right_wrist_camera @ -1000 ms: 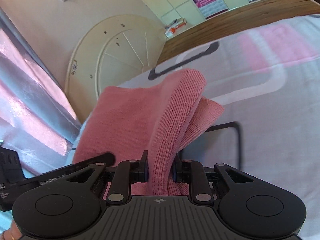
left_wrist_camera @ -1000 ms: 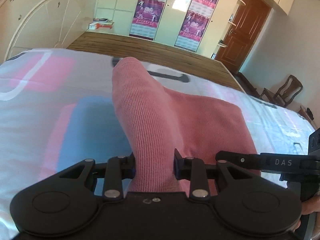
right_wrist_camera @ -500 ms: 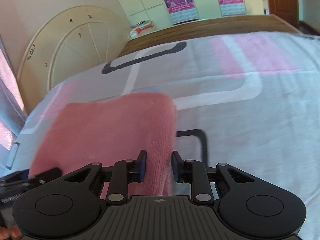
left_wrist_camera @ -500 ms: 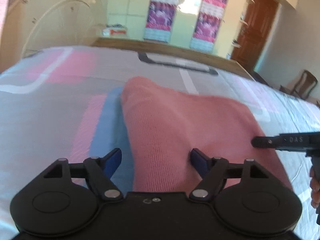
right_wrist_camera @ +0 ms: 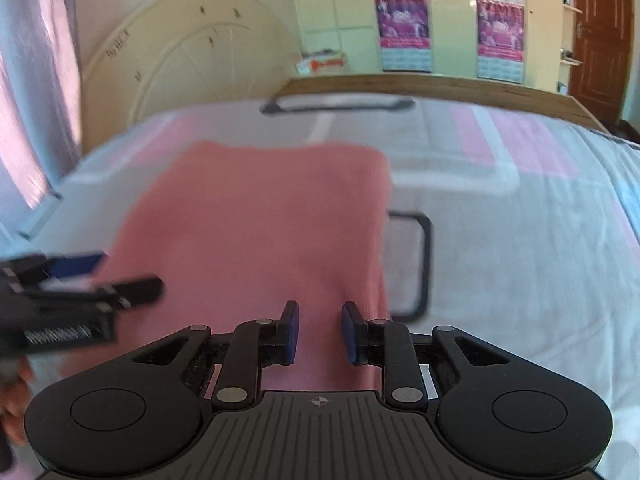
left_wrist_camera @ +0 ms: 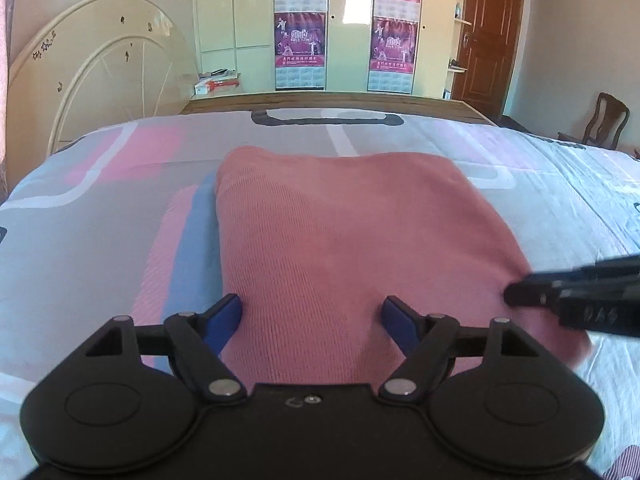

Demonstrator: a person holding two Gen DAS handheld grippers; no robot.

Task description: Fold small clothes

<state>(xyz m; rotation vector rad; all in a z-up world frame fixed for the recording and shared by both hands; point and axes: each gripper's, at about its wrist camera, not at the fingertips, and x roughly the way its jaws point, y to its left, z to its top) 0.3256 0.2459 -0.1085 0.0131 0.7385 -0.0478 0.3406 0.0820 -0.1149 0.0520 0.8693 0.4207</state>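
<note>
A pink knitted garment [left_wrist_camera: 340, 248] lies folded flat on the bed, a rough rectangle; it also shows in the right wrist view [right_wrist_camera: 260, 232]. My left gripper [left_wrist_camera: 312, 320] is open wide, its blue pads on either side of the garment's near left part, holding nothing. My right gripper [right_wrist_camera: 319, 332] is open with a narrower gap, just above the garment's near right edge, and empty. Each gripper shows in the other's view: the right one [left_wrist_camera: 580, 296] at the garment's right edge, the left one [right_wrist_camera: 80, 280] at its left edge.
The bed [left_wrist_camera: 100, 208] has a grey, pink and blue patterned sheet. A wooden footboard [left_wrist_camera: 320, 100], wardrobe with posters [left_wrist_camera: 300, 24], brown door [left_wrist_camera: 488, 32] and chair [left_wrist_camera: 600, 124] stand beyond. A cream round headboard [left_wrist_camera: 100, 80] leans at the left.
Both grippers let go of the pink garment, the left first and wider. The raised fold has dropped flat onto the bed and both grippers have drawn back.
</note>
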